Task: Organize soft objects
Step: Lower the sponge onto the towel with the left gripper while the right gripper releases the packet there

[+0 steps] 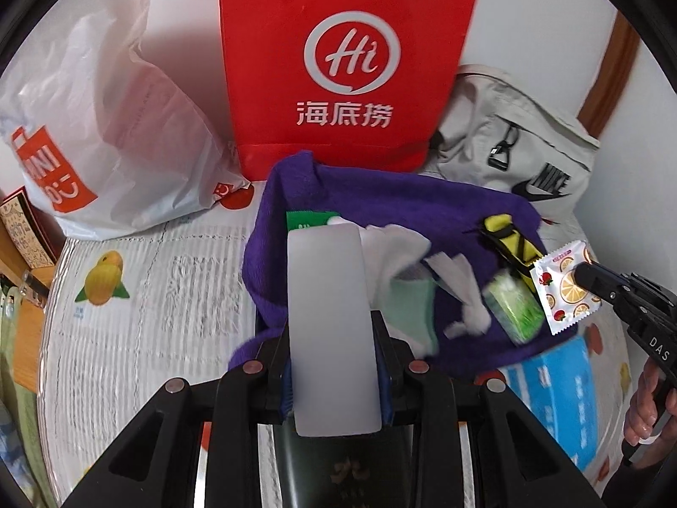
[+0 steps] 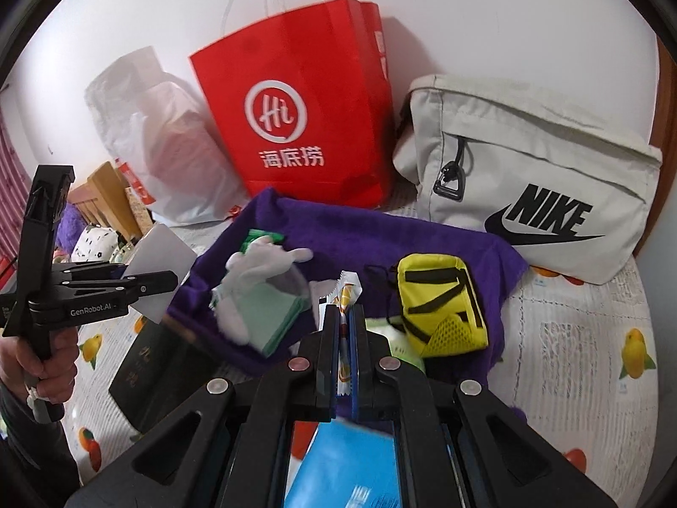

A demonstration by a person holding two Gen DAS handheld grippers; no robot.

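Note:
A purple towel [image 1: 381, 203] [image 2: 381, 237] lies on the table with a white plush toy [image 2: 262, 266] [image 1: 397, 245], a pale green cloth [image 2: 271, 317] [image 1: 414, 309], a yellow pouch [image 2: 440, 309] [image 1: 507, 237] and a green packet [image 1: 514, 309] on it. My left gripper [image 1: 334, 338] is shut on a white translucent flat pack [image 1: 330, 321] [image 2: 160, 271], held over the towel's left edge. My right gripper [image 2: 349, 317] [image 1: 584, 275] is shut on a fruit-print sachet [image 1: 562, 288] [image 2: 345, 296] above the towel's right side.
A red paper bag [image 1: 338, 63] [image 2: 304, 106], a white plastic bag [image 1: 105, 127] [image 2: 160, 139] and a grey Nike bag [image 2: 529, 169] [image 1: 520, 144] stand against the wall behind. A blue box [image 1: 558, 398] [image 2: 347, 465] and a dark booklet [image 2: 160, 376] lie near the front.

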